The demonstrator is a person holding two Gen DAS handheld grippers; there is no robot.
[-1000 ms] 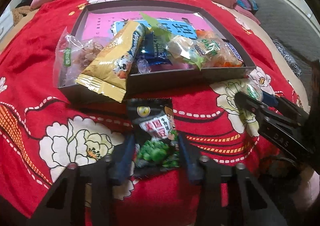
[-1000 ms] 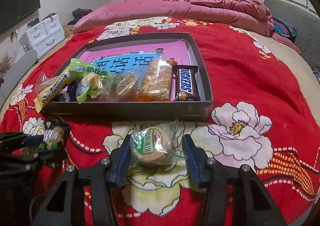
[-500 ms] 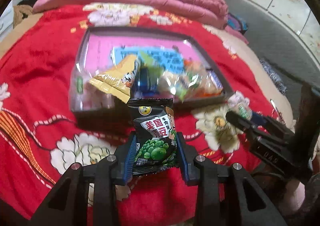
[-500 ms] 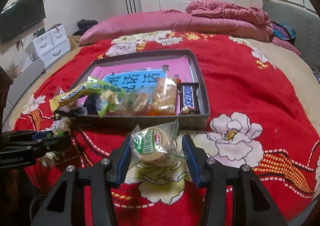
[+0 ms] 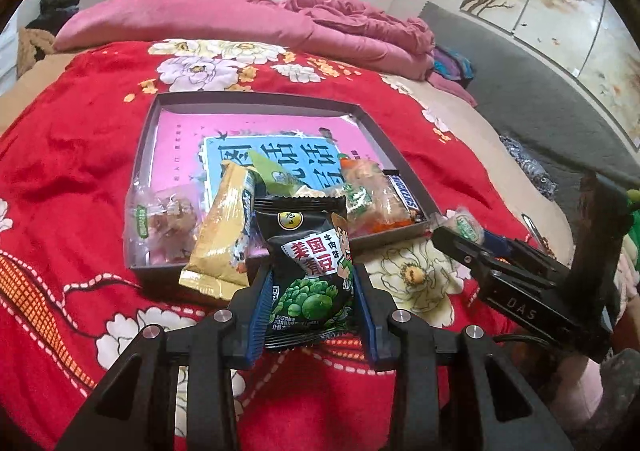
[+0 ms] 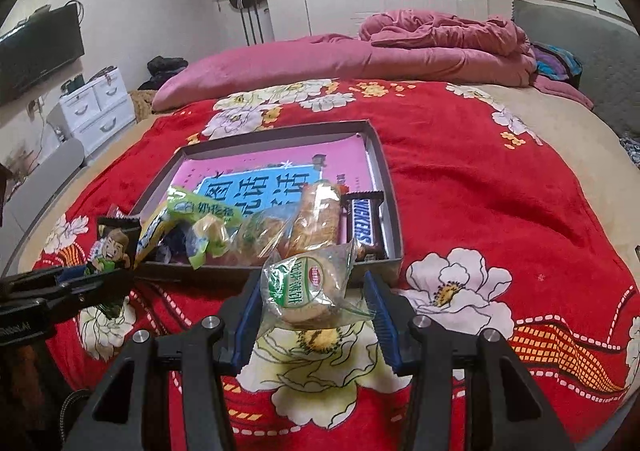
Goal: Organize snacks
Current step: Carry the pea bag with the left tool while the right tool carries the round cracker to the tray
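A black foil packet of green peas (image 5: 310,275) stands upright and a clear wrapped round biscuit pack with a green label (image 6: 308,287) tilts, both lifted above the red floral blanket, before a shallow grey snack-filled box (image 6: 390,211).

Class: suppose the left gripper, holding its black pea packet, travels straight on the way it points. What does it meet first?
Most likely the yellow snack bag draped over the near wall of the grey tray, just ahead of the left gripper and its pea packet; depth is uncertain.
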